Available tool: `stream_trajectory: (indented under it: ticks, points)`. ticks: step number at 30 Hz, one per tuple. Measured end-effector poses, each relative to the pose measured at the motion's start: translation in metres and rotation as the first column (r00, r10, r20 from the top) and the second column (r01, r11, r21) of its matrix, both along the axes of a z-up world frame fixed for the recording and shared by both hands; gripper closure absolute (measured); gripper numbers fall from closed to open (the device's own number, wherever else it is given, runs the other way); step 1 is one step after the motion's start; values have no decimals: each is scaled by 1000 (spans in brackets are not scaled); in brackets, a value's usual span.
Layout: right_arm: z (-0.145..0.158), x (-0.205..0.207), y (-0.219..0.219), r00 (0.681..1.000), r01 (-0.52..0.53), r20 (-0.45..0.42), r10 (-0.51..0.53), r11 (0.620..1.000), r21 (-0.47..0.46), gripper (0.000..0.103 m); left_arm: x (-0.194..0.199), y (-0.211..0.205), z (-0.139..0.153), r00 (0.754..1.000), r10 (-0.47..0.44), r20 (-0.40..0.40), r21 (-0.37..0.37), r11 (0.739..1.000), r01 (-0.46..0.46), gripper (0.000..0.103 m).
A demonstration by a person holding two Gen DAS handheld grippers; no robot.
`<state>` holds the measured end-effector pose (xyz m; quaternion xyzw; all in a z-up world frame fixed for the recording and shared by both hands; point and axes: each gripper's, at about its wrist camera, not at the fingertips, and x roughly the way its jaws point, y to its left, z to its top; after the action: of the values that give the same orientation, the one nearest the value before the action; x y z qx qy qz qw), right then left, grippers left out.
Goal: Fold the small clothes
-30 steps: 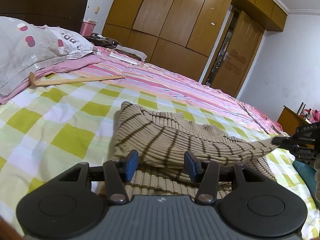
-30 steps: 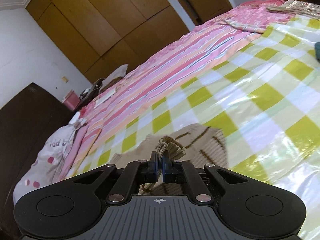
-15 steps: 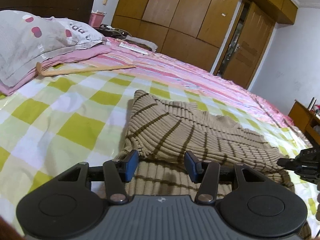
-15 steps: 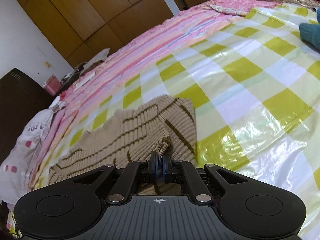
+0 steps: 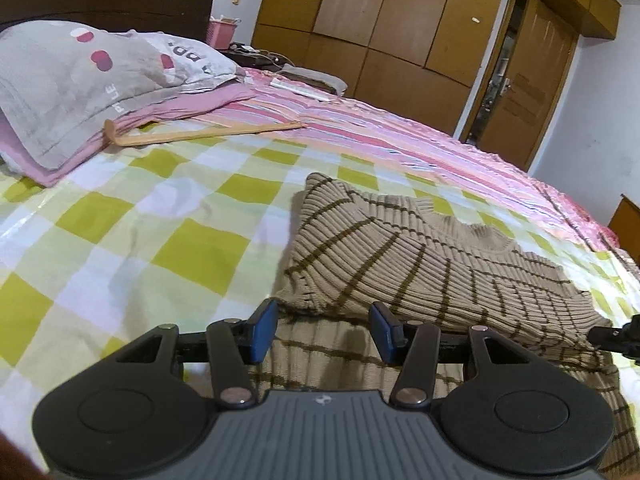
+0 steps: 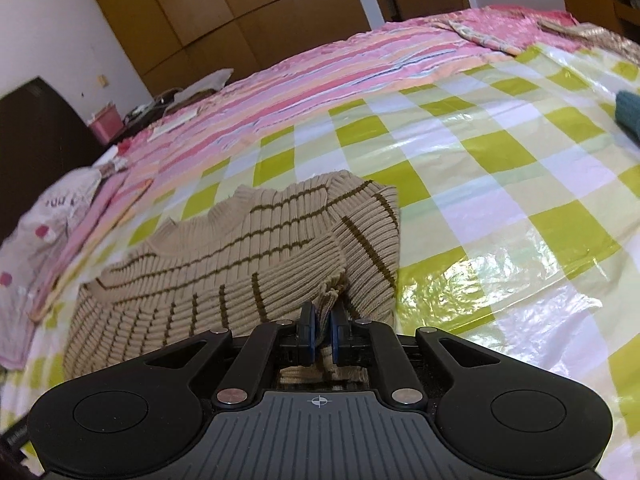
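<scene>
A small beige ribbed sweater with dark brown stripes lies on the green-checked bed cover, one sleeve folded across its body. My left gripper is open and empty, just above the sweater's near part. My right gripper is shut on the sweater's sleeve cuff, low over the sweater. The right gripper's tip shows at the right edge of the left wrist view.
A grey pillow on pink bedding and a wooden hanger lie at the bed's head. A pink striped sheet covers the far side. Wooden wardrobes stand behind. A teal garment lies at the right edge.
My right gripper has carried the sleeve cuff down and across the sweater's body, laying the sleeve flat. The left gripper stayed open and shifted slightly.
</scene>
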<state>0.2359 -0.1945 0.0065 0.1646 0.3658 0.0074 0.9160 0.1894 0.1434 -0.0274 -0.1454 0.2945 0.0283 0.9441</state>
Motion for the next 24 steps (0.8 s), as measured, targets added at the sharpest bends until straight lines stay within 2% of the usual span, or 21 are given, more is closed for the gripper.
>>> stream_trajectory:
  ticks: [4,7,17,24]
  points:
    - [1,-4,4,1000,-8,-3,8,999,-33,92,2,1,-2,998,45,-34,64,997,-43,48]
    - [2,-8,6,1000,-9,-1,9,999,-49,92,2,9,-3,997,61,-46,28,998,-60,48]
    - [11,-18,8,1000,-8,15,10,996,-87,92,2,6,-2,997,55,-46,54,997,-52,48]
    - [21,-20,16,998,-14,61,22,993,-120,92,3,5,-1,998,49,-49,71,996,-45,48]
